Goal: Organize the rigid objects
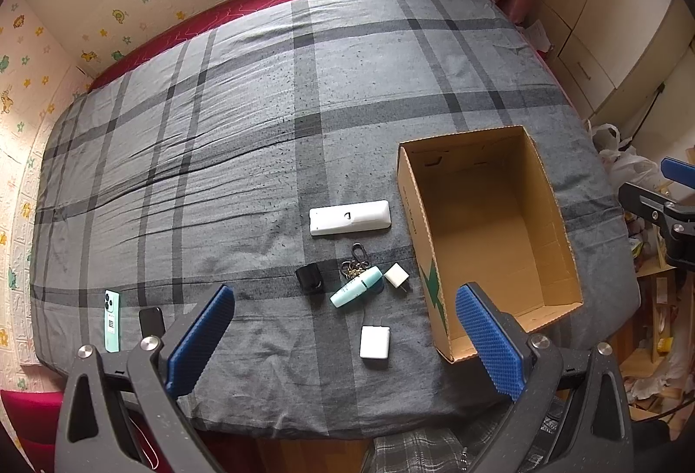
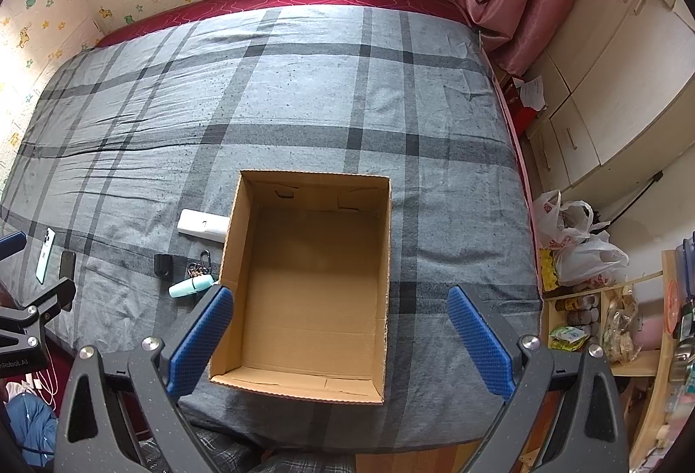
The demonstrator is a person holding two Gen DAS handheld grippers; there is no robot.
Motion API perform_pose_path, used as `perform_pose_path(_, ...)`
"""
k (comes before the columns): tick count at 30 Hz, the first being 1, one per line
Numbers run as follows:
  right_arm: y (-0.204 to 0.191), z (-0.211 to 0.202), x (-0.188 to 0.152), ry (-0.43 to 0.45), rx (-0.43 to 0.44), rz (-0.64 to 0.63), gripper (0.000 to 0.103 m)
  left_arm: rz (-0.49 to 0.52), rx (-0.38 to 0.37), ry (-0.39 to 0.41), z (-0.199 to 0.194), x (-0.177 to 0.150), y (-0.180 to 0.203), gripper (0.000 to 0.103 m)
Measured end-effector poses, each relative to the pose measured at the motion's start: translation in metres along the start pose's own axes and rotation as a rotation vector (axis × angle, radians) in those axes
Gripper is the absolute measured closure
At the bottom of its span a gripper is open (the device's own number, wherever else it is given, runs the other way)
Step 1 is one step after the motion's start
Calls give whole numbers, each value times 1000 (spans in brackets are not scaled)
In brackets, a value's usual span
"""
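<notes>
Left gripper [image 1: 345,338] held wide, nothing between its blue pads; right gripper [image 2: 341,336] likewise spread wide above the cardboard box [image 2: 382,256], which is seen empty on the grey plaid sheet [image 1: 217,134]; green print on the box wall cannot be read. Left of the box are noted: white remote [image 1: 349,216], black clip [image 1: 309,277], keyring [image 1: 355,261], mint tube [image 1: 355,287], white plug [image 1: 396,276], white case [image 1: 374,342]; on the mint tube, small lettering is illegible. Two phones [image 1: 112,319] lie at the far left edge, one labelled, the label unreadable.
</notes>
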State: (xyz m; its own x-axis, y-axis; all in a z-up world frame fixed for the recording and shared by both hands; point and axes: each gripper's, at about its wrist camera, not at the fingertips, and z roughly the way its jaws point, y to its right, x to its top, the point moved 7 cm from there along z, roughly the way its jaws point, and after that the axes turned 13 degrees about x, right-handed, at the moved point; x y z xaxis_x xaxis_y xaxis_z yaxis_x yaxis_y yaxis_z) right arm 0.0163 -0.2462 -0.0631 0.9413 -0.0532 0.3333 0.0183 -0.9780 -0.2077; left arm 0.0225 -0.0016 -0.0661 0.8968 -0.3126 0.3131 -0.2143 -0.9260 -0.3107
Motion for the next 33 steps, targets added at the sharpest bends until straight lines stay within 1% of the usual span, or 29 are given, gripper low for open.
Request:
perform_pose_path(21, 9, 8, 0, -8, 3, 22, 2, -10, -10, -5, 4, -5, -3, 0)
perform_pose_path(27, 14, 18, -2, -21, 6, 28, 2, -18, -12, -3, 10, -6, -4, 0)
perform_pose_path(33, 27, 38, -8, -41, -1, 29, 2, -49, -48, -11, 23, -10, -5, 0)
